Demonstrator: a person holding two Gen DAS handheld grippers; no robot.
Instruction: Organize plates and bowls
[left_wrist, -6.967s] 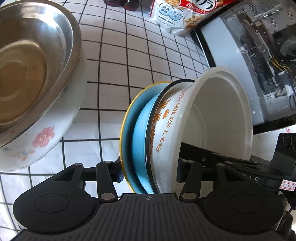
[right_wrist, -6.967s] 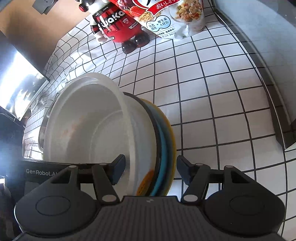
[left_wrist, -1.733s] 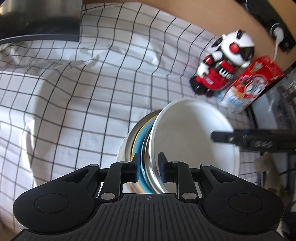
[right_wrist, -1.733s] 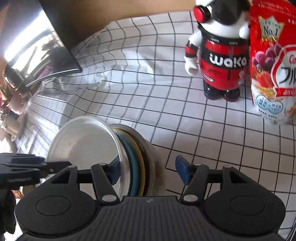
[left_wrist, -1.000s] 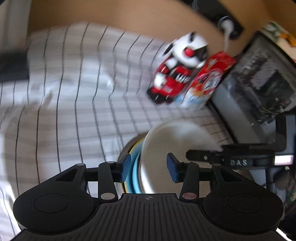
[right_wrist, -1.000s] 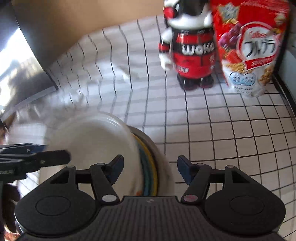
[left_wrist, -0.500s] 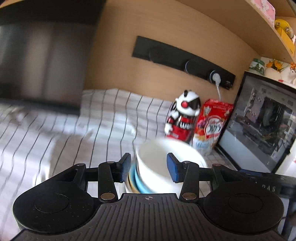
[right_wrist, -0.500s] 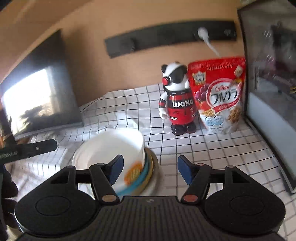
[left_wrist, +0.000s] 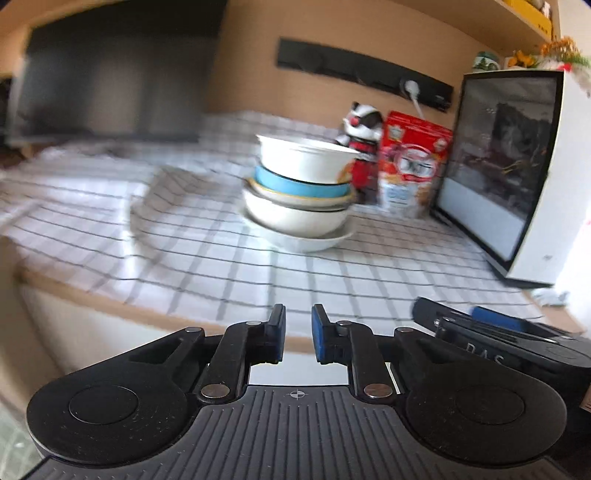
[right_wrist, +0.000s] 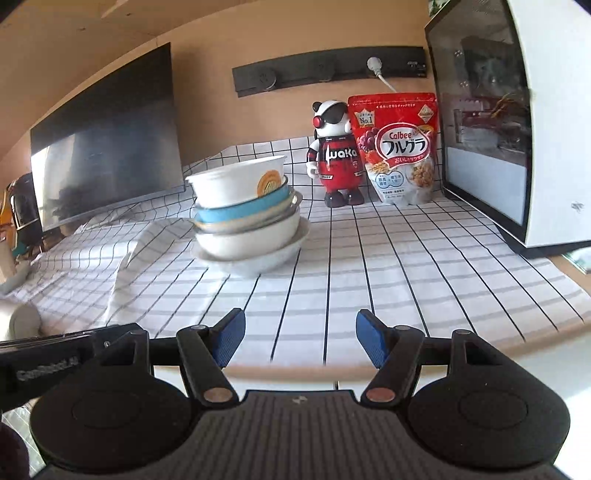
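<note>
Both grippers have pulled back off the stack (right_wrist: 247, 218) to the near table edge: the left gripper (left_wrist: 298, 338), whose jaws have just been closing, is nearly shut on nothing, and the right gripper (right_wrist: 300, 341) stands about half open and empty, with "GenRobot.AI" faintly legible on the left one's side. Beyond them on the checked cloth (right_wrist: 369, 280) the bowls and plates sit nested and tilted, a white bowl (right_wrist: 240, 181) with an orange emblem on top. Farthest back stand a "waka" robot figure (right_wrist: 334, 155) and a red "Calbee" cereal bag (right_wrist: 397, 147) marked "No.1", beside a white cabinet (right_wrist: 535, 122).
</note>
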